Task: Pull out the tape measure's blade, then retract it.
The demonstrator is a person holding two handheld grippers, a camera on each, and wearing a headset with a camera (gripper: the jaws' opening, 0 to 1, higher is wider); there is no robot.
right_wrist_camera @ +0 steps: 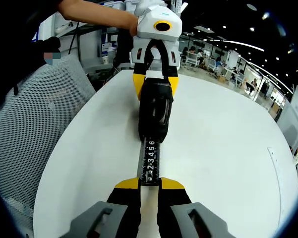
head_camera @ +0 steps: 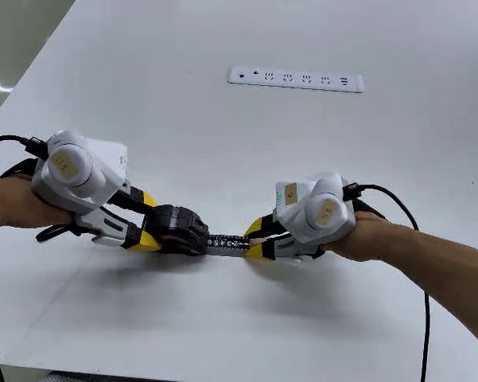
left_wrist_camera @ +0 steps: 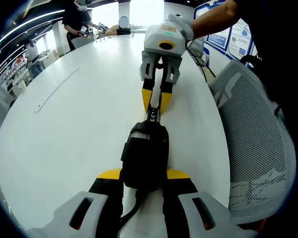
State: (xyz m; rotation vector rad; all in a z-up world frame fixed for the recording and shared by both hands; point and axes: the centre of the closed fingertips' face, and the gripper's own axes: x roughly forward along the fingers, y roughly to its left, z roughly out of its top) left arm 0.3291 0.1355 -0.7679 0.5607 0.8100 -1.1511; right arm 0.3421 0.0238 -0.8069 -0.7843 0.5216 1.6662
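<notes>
Clamps the black tape measure (head_camera: 179,229) in the left gripper (left_wrist_camera: 144,173) and pinches the tip of the blade (right_wrist_camera: 149,163) in the right gripper (right_wrist_camera: 149,184), with a short numbered stretch bared between them. Holds both low over a white table (head_camera: 223,135), power strip (head_camera: 296,79) well beyond, mesh chair (left_wrist_camera: 258,148) alongside.

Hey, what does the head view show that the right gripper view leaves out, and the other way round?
Head view's extra: a white power strip lying farther back on the table. Right gripper view's extra: a grey mesh chair back beside the table, and an office with ceiling lights behind. Shared: the left gripper clamped on the black tape measure case, and the right gripper pinching the end of a short, numbered stretch of blade.
</notes>
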